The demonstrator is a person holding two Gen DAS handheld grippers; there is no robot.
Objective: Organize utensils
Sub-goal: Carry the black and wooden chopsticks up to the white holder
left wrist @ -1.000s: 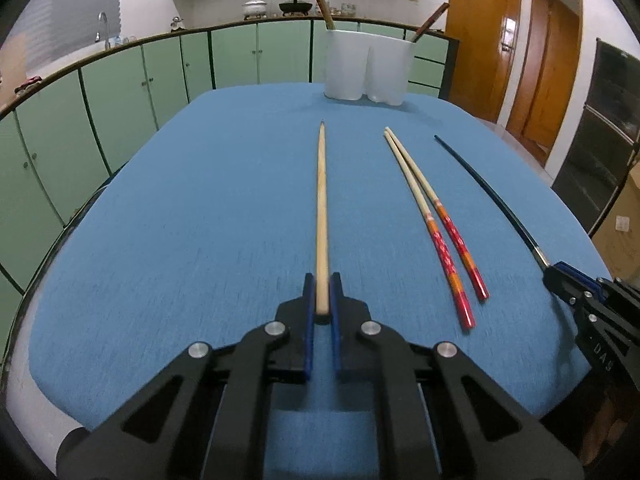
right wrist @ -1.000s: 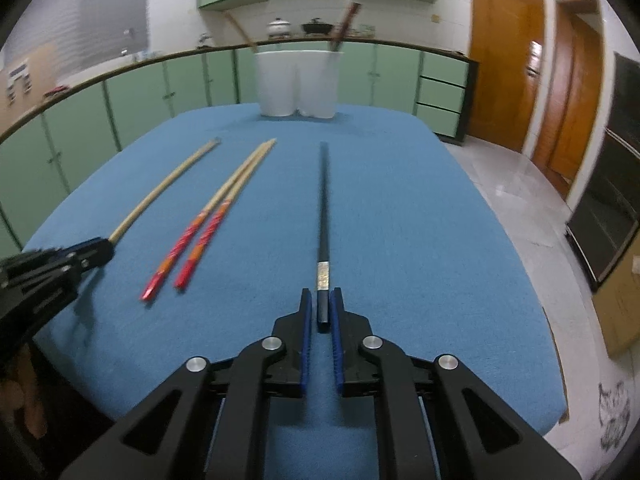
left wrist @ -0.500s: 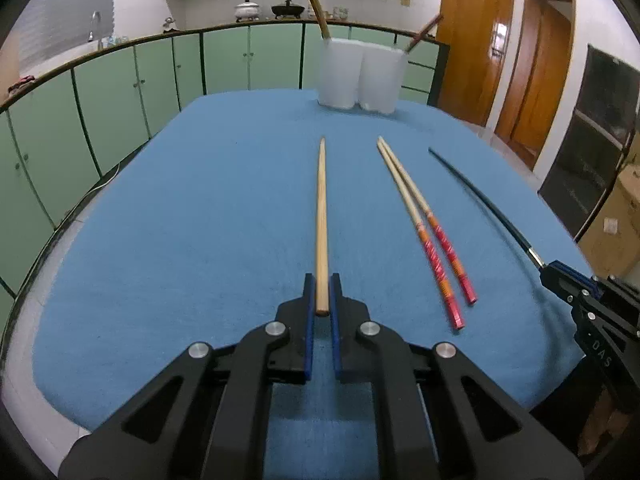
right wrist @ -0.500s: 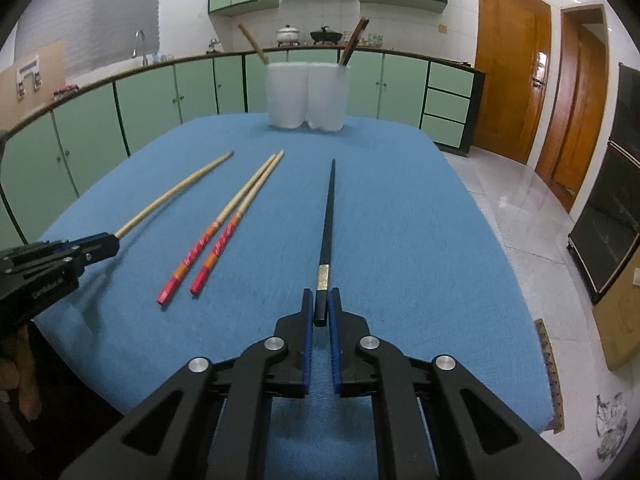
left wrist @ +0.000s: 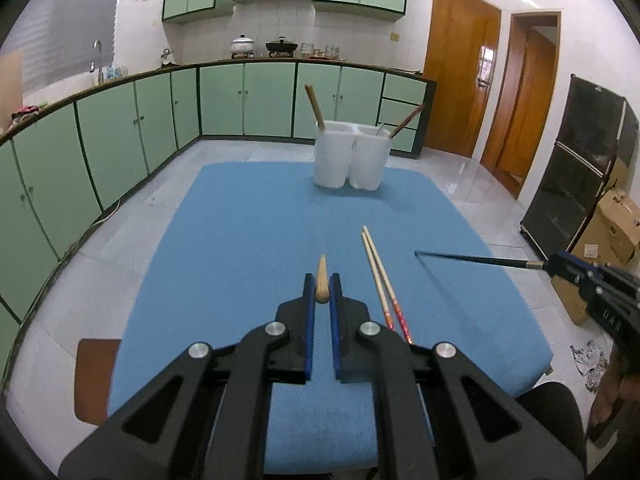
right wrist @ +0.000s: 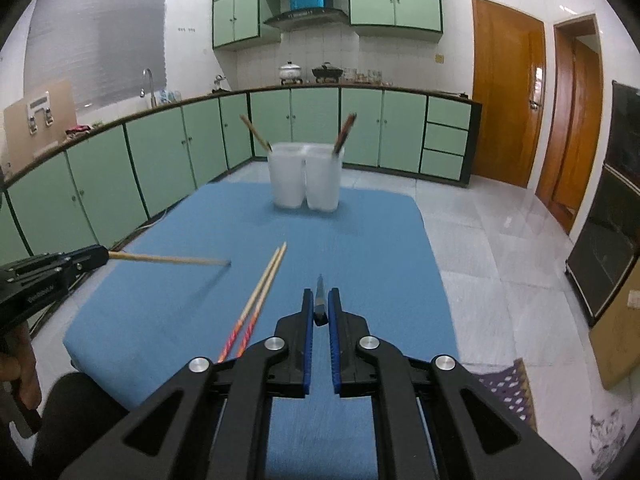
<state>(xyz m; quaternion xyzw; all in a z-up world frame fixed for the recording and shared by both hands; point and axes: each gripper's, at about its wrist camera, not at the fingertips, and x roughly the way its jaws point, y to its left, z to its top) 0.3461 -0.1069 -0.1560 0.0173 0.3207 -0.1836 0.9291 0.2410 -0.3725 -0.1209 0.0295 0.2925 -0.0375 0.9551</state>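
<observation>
While clamped on wooden chopstick (left wrist: 321, 285), left claw (left wrist: 321, 294) sat above blue surface (left wrist: 248, 240), w/ stick held butt-end btwn the blue pads and pointing fwd toward the holders, clear of the cloth. Seen from right wrist view as same stick (right wrist: 168, 259) jutting sideways out of left claw (right wrist: 105, 255), tip over the cloth w/ a blurred shadow under it.

Likewise gripped tight by right claw (right wrist: 319, 312): black chopstick (right wrist: 319, 300), foreshortened, aimed fwd. From left wrist view, showed as long dark rod (left wrist: 476, 259) w/ a metal band near right claw (left wrist: 554, 266), raised off the surface, tip toward centre.

Lay flat on the cloth btwn the two claws: pair of red-handled chopsticks (left wrist: 380, 276), side by side, touching or nearly so, pale tips toward far end, red-orange patterned ends nearest camera, partly hidden behind left claw's arm.

Stood at far end of surface: two white holders (right wrist: 306, 178), touching side by side. Held one brown stick leaning left in left compartment (right wrist: 256, 133), one dark reddish stick leaning right in right compartment (right wrist: 346, 130).

Beyond: green cabinets (right wrist: 160, 156), wooden doors (right wrist: 506, 100), pots on stove (right wrist: 292, 70), cardboard box (left wrist: 608, 236) on floor at right.
</observation>
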